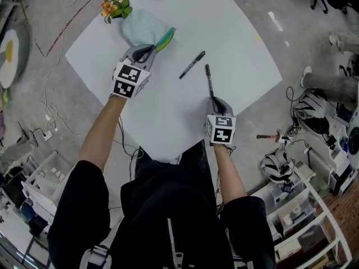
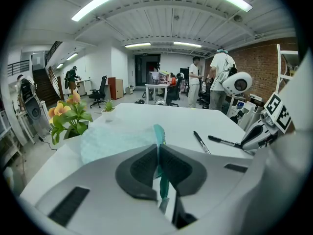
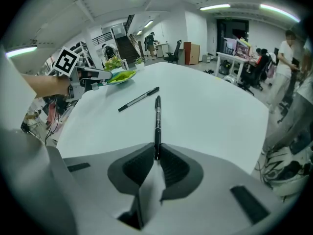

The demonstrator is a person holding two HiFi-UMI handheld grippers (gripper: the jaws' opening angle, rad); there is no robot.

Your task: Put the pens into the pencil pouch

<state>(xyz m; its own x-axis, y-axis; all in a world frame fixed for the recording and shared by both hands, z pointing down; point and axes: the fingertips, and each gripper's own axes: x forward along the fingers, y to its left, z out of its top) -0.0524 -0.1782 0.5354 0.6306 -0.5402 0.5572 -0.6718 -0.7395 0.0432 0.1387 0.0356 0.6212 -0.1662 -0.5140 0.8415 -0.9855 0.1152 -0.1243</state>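
A pale teal pencil pouch (image 1: 140, 27) lies at the far left of the white table (image 1: 168, 111), with a green and blue flap (image 1: 165, 38) at its near end. My left gripper (image 1: 150, 51) is shut on that flap (image 2: 159, 136). Two black pens lie on the table: one loose pen (image 1: 192, 64) in the middle, and a second pen (image 1: 209, 82) whose near end sits between the pads of my right gripper (image 1: 215, 101). In the right gripper view the jaws press on the end of this pen (image 3: 157, 126), which points away across the table beside the loose pen (image 3: 139, 99).
A small plant with orange flowers (image 1: 115, 6) stands at the table's far left corner next to the pouch. Cables, helmets and shelving crowd the floor to the right (image 1: 291, 161) and left (image 1: 39, 178). People stand at desks in the room beyond (image 2: 215, 77).
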